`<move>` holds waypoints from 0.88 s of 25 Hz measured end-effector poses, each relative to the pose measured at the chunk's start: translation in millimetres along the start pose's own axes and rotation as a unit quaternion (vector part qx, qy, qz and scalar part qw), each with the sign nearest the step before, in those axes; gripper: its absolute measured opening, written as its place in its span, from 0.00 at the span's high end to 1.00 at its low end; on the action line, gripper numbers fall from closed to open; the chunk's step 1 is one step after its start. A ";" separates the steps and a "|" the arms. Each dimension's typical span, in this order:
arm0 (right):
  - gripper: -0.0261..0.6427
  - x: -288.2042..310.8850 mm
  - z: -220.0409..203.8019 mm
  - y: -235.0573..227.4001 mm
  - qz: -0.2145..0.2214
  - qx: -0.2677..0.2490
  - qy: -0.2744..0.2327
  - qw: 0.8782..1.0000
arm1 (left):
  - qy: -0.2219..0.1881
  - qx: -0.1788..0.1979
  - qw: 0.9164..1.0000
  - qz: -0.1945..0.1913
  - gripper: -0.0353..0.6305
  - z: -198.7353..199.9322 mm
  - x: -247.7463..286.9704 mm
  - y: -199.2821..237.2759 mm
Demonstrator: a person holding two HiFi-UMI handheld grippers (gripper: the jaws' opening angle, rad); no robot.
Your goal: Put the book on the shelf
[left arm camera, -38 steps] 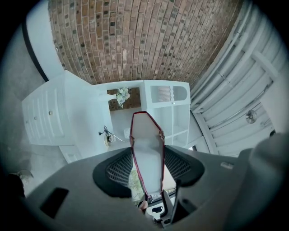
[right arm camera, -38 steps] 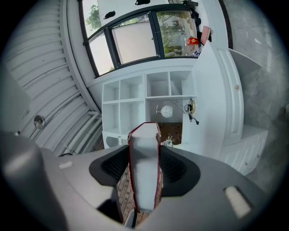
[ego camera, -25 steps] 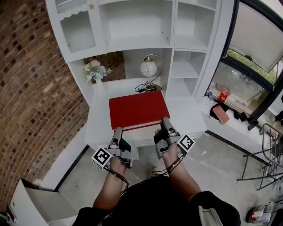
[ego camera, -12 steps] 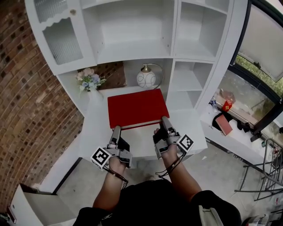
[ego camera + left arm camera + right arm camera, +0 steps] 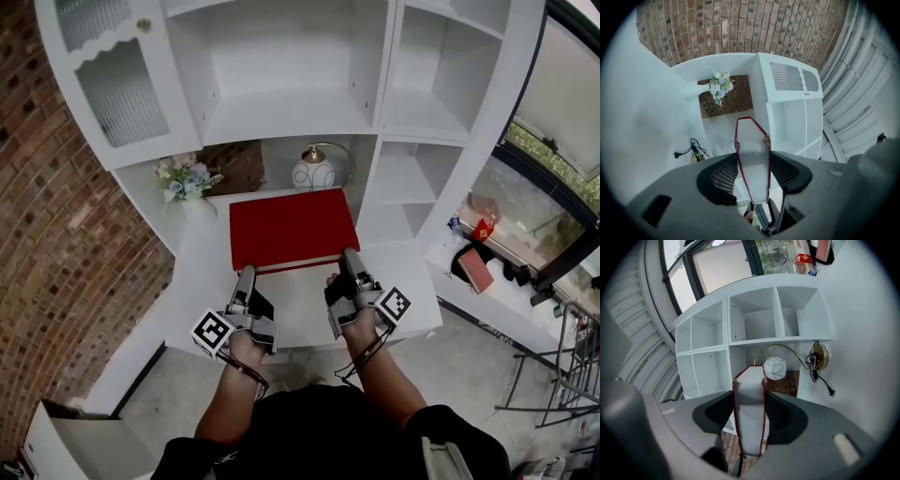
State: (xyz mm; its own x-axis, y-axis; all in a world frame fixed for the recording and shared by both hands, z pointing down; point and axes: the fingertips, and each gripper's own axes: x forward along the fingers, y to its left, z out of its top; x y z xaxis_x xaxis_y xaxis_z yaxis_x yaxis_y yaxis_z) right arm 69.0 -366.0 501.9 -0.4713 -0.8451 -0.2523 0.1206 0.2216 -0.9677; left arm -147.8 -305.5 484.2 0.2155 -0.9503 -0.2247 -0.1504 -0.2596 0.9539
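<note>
A red hardcover book (image 5: 291,228) is held flat and level over the white desk (image 5: 412,309), in front of the white shelf unit (image 5: 281,120). My left gripper (image 5: 245,275) is shut on the book's near edge at its left. My right gripper (image 5: 350,256) is shut on the same edge at its right. In the left gripper view the book (image 5: 752,150) shows edge-on with its white pages between the pads of the left gripper (image 5: 752,174). The right gripper view shows the same, the book (image 5: 750,399) clamped in the right gripper (image 5: 749,417).
A round white lamp (image 5: 312,172) and a bunch of flowers (image 5: 185,176) stand in the low niche behind the book. Open shelf compartments rise above and to the right. A brick wall (image 5: 66,253) runs on the left. A window sill with small red items (image 5: 483,228) lies on the right.
Both grippers have carried the book forward toward the shelf unit, from over the desk's front edge to over its back part. The grip on the book is unchanged.
</note>
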 end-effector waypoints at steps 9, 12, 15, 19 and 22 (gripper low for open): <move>0.63 17.0 -1.1 3.6 0.002 -0.005 -0.014 1.000 | 0.014 0.000 1.000 -0.012 0.61 16.1 21.8 0.9; 0.63 21.6 0.5 5.5 0.005 -0.012 -0.016 1.000 | 0.015 0.003 1.000 -0.017 0.61 19.6 28.3 -0.8; 0.63 21.8 1.2 8.6 0.011 -0.010 -0.019 1.000 | 0.020 0.005 1.000 -0.021 0.61 19.0 31.3 -3.1; 0.63 22.1 3.9 14.9 0.021 -0.016 -0.023 0.999 | 0.024 0.006 0.999 -0.032 0.61 17.6 34.3 -10.1; 0.63 23.2 2.4 24.9 0.034 -0.018 -0.022 0.999 | 0.024 0.010 0.999 -0.043 0.61 18.9 34.8 -18.4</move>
State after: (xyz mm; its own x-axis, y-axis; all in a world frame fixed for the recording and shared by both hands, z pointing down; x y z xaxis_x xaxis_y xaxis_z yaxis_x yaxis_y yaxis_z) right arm 63.2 -381.3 471.9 -0.4235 -0.8482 -0.3182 0.1197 0.2958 -0.9477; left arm -155.7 -337.1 455.1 0.2736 -0.9152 -0.2959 -0.1484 -0.3441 0.9271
